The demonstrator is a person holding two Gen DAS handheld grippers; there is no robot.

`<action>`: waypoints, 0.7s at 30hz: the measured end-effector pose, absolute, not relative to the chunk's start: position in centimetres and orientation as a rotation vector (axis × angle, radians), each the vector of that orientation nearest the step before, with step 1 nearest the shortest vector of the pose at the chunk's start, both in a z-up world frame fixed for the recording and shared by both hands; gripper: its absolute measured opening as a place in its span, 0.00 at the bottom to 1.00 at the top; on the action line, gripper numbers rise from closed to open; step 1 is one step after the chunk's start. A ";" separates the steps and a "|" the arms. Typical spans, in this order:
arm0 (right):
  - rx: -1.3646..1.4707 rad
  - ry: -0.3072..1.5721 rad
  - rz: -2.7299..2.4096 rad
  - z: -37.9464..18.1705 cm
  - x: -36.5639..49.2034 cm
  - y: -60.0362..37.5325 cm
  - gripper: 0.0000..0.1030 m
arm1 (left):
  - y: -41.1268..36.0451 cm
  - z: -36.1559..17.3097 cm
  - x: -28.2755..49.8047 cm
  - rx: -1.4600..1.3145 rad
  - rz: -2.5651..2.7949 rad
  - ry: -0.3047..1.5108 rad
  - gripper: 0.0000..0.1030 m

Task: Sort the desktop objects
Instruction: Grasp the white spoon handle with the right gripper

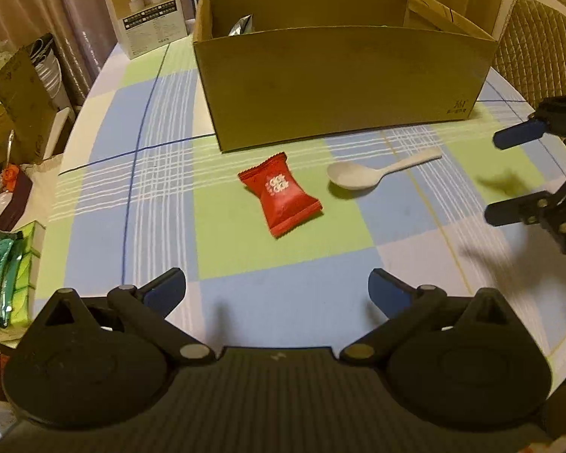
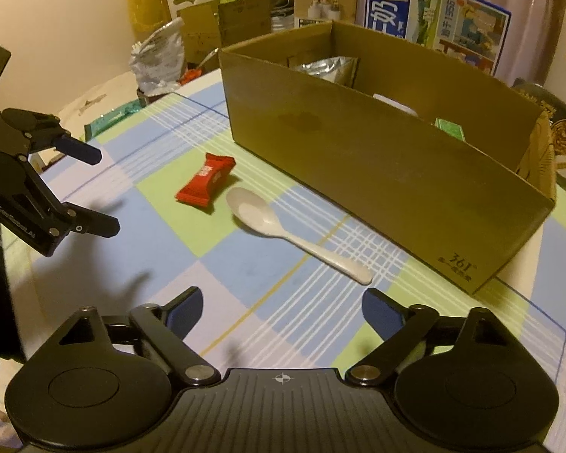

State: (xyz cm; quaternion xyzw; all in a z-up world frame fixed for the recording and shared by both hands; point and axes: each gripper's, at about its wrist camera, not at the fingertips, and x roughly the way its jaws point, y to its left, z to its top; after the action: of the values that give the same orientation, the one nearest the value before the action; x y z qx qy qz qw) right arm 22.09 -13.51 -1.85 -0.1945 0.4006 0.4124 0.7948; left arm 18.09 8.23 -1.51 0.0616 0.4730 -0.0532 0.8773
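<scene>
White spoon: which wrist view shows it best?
The right wrist view: the white spoon lies near and central, its bowl hollow and full handle plain. The left wrist view shows the whole spoon too, but farther off beside the red packet.

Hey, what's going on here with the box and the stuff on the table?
A person holds two grippers over a checked tablecloth, sorting small things into a cardboard box. Both the left gripper and the right gripper are open and empty. A red snack packet and a white spoon lie on the cloth in front of the box, apart from each other and untouched. A silver pouch is already in the box.
</scene>
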 end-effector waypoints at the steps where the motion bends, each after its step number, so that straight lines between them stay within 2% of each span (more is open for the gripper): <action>1: -0.422 0.862 0.884 -2.1 22.4 -13.3 0.83 | 8.1 -1.7 18.5 0.127 -0.112 0.986 0.98; 8: -0.453 0.850 0.897 -3.3 24.2 -12.0 0.77 | 8.0 -3.3 20.8 0.125 -0.115 1.000 0.98; 10: -0.469 0.851 0.908 -3.8 24.7 -11.5 0.67 | 8.0 -3.6 21.6 0.125 -0.117 1.000 0.98; 12: -0.489 0.852 0.918 -4.2 25.2 -11.0 0.62 | 8.0 -4.0 22.2 0.124 -0.129 1.000 0.89; 14: -0.513 0.842 0.935 -4.6 25.4 -10.5 0.59 | 8.1 -4.4 22.8 0.129 -0.143 1.004 0.85; 21: -0.581 0.827 0.993 -5.7 26.5 -8.6 0.54 | 8.0 -4.9 24.3 0.131 -0.182 0.988 0.84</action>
State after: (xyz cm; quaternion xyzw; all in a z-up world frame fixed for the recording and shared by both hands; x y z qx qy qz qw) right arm 26.45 -8.61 -5.67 -0.2667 0.3796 0.4562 0.7594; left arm 24.34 7.96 -4.86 0.0625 0.4733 -0.0872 0.8743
